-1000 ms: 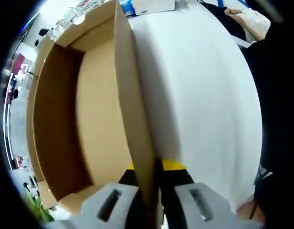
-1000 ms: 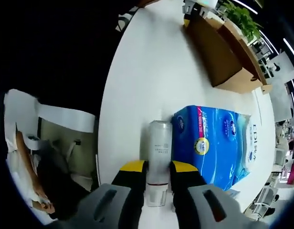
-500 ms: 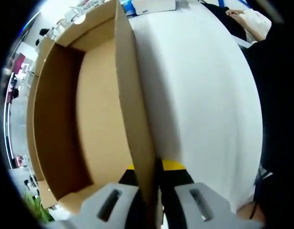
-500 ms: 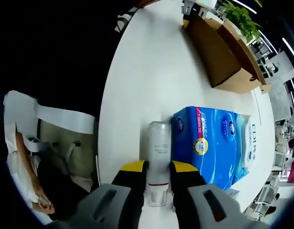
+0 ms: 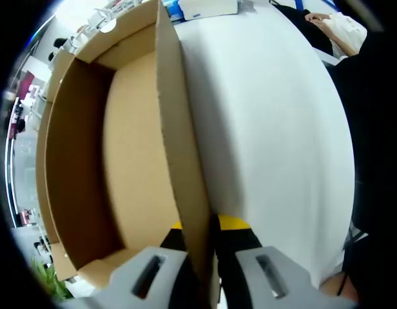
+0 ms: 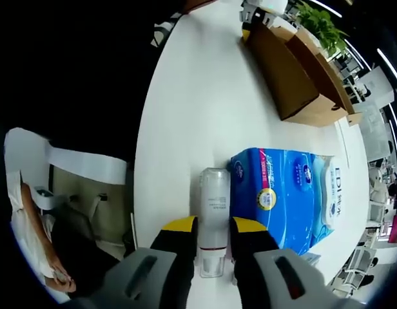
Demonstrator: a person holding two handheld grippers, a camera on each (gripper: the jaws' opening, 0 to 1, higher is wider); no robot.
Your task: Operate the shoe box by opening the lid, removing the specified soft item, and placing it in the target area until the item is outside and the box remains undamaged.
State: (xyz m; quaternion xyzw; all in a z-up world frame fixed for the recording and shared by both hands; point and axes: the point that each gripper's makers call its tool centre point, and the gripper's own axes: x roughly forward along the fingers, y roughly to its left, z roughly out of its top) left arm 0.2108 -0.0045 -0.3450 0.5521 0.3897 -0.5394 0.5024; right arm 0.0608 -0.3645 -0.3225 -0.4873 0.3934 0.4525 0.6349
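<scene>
Left gripper view: the left gripper [image 5: 200,226] is clamped on the near wall of the open shoe box [image 5: 108,161] on the white table [image 5: 276,129]. Right gripper view — the right gripper [image 6: 213,226] straddles a white bottle [image 6: 213,215], jaws touching its sides, just left of the blue tissue pack [image 6: 289,196]; the box sits far right.
</scene>
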